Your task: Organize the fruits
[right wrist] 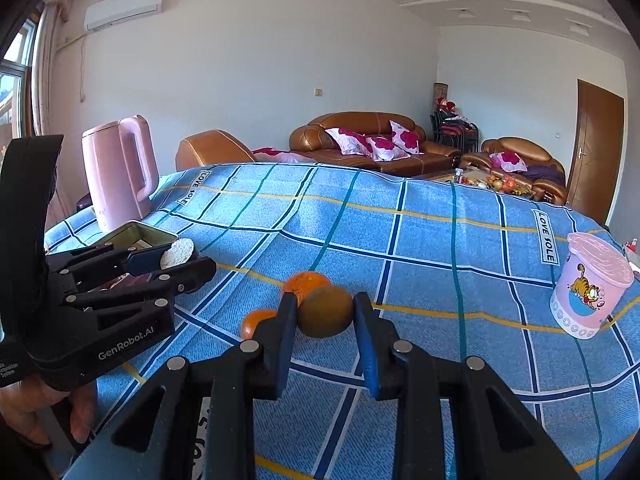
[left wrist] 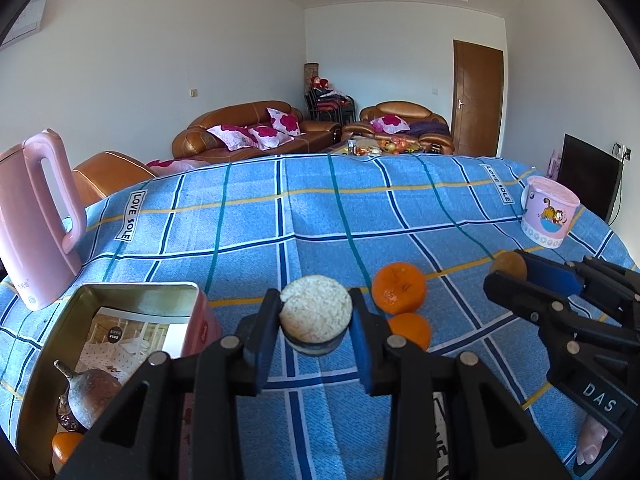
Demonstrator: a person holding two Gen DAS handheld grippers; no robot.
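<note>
— Left tool (left wrist: 316,320) pinches what?
— A round, pale rice-cake-like disc (left wrist: 316,312), clamped between its pads, raised just right of the open tin (left wrist: 136,292).
— And the right tool (right wrist: 325,314)?
— Closed on a brown kiwi-like fruit (right wrist: 325,311); two oranges (right wrist: 306,283) lie on the blue checked surface (right wrist: 420,240) just beyond.
</note>
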